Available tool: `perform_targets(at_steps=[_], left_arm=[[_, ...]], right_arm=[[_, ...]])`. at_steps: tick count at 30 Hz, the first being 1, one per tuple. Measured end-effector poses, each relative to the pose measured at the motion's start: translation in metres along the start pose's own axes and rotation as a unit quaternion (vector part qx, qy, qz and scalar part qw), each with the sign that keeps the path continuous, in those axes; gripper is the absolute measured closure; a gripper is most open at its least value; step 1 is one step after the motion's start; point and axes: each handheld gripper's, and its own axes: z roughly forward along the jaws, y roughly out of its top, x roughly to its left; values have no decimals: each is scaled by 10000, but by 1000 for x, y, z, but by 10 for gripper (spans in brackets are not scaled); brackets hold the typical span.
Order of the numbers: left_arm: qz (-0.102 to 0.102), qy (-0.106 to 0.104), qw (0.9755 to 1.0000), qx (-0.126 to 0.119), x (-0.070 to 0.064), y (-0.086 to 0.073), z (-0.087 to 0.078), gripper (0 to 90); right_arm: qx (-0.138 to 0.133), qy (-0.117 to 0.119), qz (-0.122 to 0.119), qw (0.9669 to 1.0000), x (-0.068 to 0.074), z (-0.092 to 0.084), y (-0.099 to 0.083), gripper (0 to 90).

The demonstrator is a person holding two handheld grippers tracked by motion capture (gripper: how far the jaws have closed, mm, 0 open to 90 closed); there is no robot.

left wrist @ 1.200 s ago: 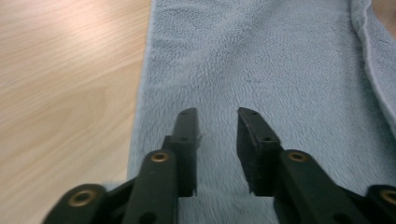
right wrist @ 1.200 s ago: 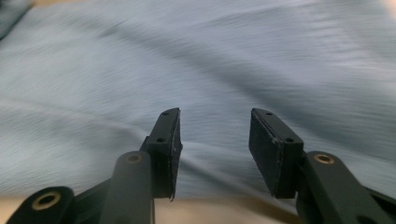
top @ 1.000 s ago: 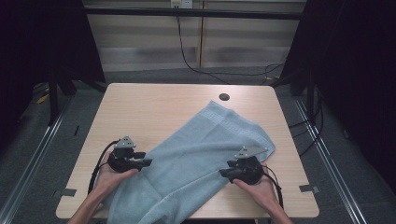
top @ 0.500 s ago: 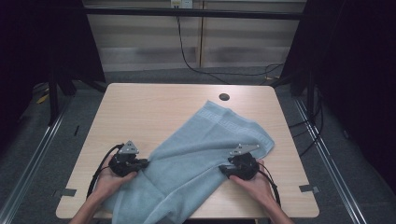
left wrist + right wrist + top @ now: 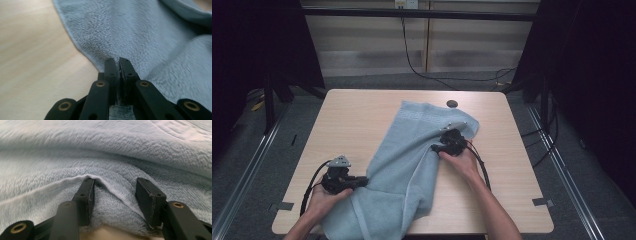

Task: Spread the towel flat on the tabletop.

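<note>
Towel (image 5: 412,165) lies diagonally, near-left to far-right; left tongs (image 5: 362,180) pinch its edge, right tongs (image 5: 435,148) gape.

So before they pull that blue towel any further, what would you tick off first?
1. Left claw clamped on the towel: ok. Its jaws are pinched shut on the towel's edge.
2. Right claw gripping the towel: not ok. Its jaws straddle a fold but stand apart, not pressing it.
3. Fold sits between the right claw's jaws: ok, cloth bulges up between them.
4. Towel fully on the table: not ok. Its near end hangs over the front edge.
5. Black round spot free of the towel: ok, it lies just past the towel's far edge.
6. Cables clear of the cloth: ok, both loop on bare table beside the hands.
</note>
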Motion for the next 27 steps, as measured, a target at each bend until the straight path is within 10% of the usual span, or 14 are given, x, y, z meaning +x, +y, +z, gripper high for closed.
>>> perform_targets(at_steps=[5, 9, 15, 19, 27], left_arm=[[60, -78, 10000, -7, -11, -1, 3, 858], [30, -64, 10000, -25, -11, -2, 4, 858], [39, -13, 10000, -30, -13, -1, 6, 857], [37, 16, 10000, -36, -13, -1, 6, 857], [-31, 137, 9999, -95, -12, -2, 3, 861]], right_arm=[[-54, -81, -117, 9999, 12, -4, 16, 439], [-432, 342, -152, 9984, 30, -34, 11, 429], [-271, 976, -300, 9944, 61, -40, -15, 420], [22, 763, -685, 9947, 79, -25, -28, 411], [-93, 265, -846, 9960, 82, -38, -31, 850]])
